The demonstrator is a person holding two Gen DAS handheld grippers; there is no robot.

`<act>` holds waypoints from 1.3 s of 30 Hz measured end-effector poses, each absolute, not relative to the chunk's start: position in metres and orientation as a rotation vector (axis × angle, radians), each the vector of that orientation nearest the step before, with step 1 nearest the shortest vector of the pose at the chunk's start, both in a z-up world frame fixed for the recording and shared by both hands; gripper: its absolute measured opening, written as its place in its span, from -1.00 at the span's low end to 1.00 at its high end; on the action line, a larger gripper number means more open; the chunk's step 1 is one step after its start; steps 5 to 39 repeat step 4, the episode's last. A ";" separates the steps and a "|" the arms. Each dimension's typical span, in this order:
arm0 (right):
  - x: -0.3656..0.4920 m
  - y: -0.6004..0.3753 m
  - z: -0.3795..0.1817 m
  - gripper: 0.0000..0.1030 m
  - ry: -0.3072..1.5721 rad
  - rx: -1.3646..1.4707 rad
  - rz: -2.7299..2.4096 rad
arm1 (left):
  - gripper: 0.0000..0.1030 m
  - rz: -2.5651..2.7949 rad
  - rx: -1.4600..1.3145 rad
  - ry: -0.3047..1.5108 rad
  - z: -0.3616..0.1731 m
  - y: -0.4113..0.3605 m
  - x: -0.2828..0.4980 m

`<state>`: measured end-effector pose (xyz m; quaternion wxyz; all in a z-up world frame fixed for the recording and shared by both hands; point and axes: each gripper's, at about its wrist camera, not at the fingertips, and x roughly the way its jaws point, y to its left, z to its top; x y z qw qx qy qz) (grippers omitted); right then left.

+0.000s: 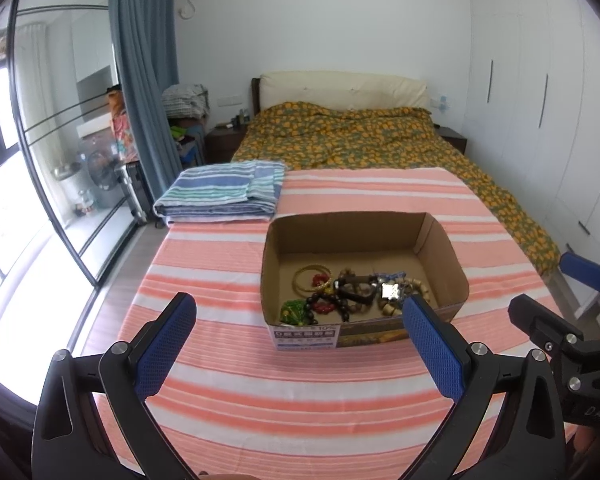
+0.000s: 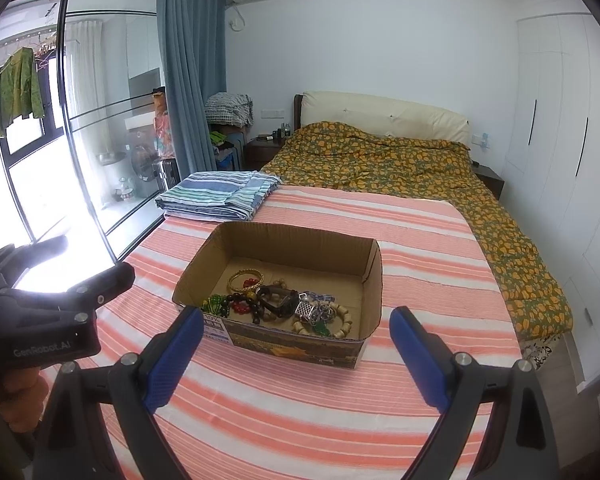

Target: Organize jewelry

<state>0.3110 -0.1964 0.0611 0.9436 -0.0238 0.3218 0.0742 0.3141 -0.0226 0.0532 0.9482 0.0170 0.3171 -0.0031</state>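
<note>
Two grippers: both held low over the striped cloth, fingers spread wide and gripping nothing.
Left gripper (image 1: 300, 316): its blue fingers (image 1: 166, 346) stand well apart; the box shows between and just past the tips, and the right finger's tip overlaps the box's near right corner in this view.
Right gripper (image 2: 296, 330): fingers (image 2: 176, 356) released, set wide apart; the box sits between them, just beyond the tips, nearer the left finger.
Other gripper seen: the left one's black body (image 2: 40, 320) shows to the left of the right fingers; the right one's body (image 1: 556, 340) shows to the right of the left fingers.
Cloth (image 1: 260, 392): pink and white stripes, spread flat under the fingers and on past the box.
Box (image 1: 364, 240): open cardboard, resting on the cloth ahead of both pairs of fingers.
Jewelry (image 1: 352, 294): heaped in the box's near half, the far half bare; a gold bangle (image 1: 312, 278), red and dark beads, a green piece (image 1: 294, 312) at the near left corner, a silver pendant (image 1: 390, 290) and pale wooden beads toward the right.
Towel (image 1: 224, 192): folded, blue and green stripes, beyond the box and to the left of the fingers.
Bed (image 1: 352, 140): farthest, under an orange-and-green quilt, with a cream headboard.
</note>
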 end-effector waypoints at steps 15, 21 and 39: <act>0.312 -0.197 0.059 0.86 0.664 -0.047 0.151 | 0.99 -0.006 0.045 0.644 0.051 -0.024 0.314; 0.312 -0.197 0.059 0.86 0.664 -0.047 0.151 | 0.99 -0.006 0.045 0.644 0.051 -0.024 0.314; 0.312 -0.197 0.059 0.86 0.664 -0.047 0.151 | 0.99 -0.006 0.045 0.644 0.051 -0.024 0.314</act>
